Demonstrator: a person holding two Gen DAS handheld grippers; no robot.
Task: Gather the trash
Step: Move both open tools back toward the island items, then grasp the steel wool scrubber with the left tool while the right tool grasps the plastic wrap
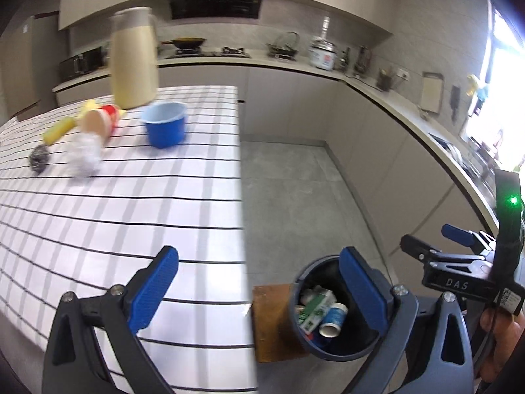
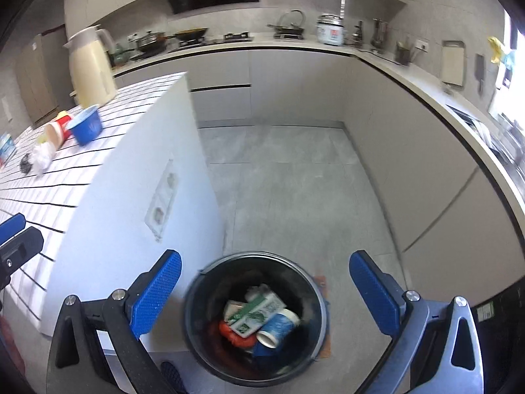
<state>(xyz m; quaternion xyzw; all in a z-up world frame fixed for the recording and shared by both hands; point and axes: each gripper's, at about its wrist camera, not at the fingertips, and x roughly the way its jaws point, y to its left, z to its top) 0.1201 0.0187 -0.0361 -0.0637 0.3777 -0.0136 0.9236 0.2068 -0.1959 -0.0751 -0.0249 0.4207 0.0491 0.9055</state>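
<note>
While both tools, left tool (image 1: 259, 290) and right tool (image 2: 265, 290), gape empty, bin (image 2: 197, 295) holds trash; cup (image 1: 100, 121) and wrapper (image 1: 83, 154) remain near the table's (image 1: 164, 213) far edge.

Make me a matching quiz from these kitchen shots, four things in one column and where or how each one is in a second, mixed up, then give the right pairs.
Things:
1. blue bowl
2. red paper cup
3. green and white carton
4. cream jug

Place or state:
A. inside the black bin on the floor
B. lying on its side on the checked tabletop
C. standing tall behind the other things on the table
D. upright and open-topped, near the table's edge

Pairs: 1-D, 2-B, 3-A, 4-C
</note>
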